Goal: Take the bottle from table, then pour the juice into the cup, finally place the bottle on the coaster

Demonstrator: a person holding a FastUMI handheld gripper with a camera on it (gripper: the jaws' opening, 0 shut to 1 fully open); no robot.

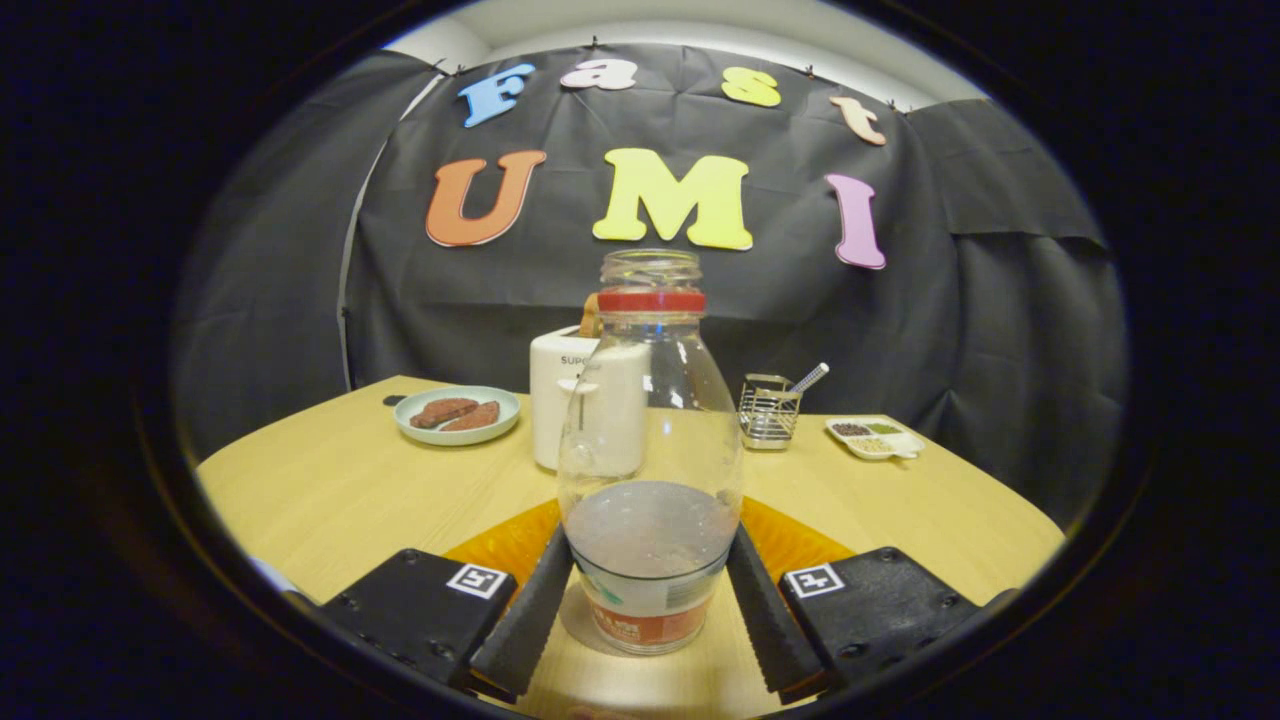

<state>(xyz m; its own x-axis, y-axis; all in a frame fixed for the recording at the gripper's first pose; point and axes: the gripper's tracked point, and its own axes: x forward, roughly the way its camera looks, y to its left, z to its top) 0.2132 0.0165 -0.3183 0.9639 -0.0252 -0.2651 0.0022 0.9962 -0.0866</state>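
Gripper view has the tool (650, 575) low over the desk (330, 490), its two fingers set close on either side of the bottle's lower body; the pads look to be touching the glass or plastic wall on both flanks, so I judge it closed on the bottle (650, 440), though how firmly cannot be told. The bottle stands upright on the desk between the fingers, its base seemingly still resting on the wood, in front of an orange coaster (510, 545) whose rim shows just beyond the fingers on both sides. It is clear, uncapped, with a red ring under the open neck, a label band at the foot, and a shallow layer of greyish juice in the bottom third. For the lift, the squeeze should sit square across the widest lower part and hold even; the wall is smooth and tapers upward, so a slack hold could let it slide. Rise straight up before tilting, since the mouth is open. Beyond stand a white toaster (585, 400), a plate (458, 415) with two brown slices, a wire holder (768, 410) and a small tray (875, 437). No cup can be made out.
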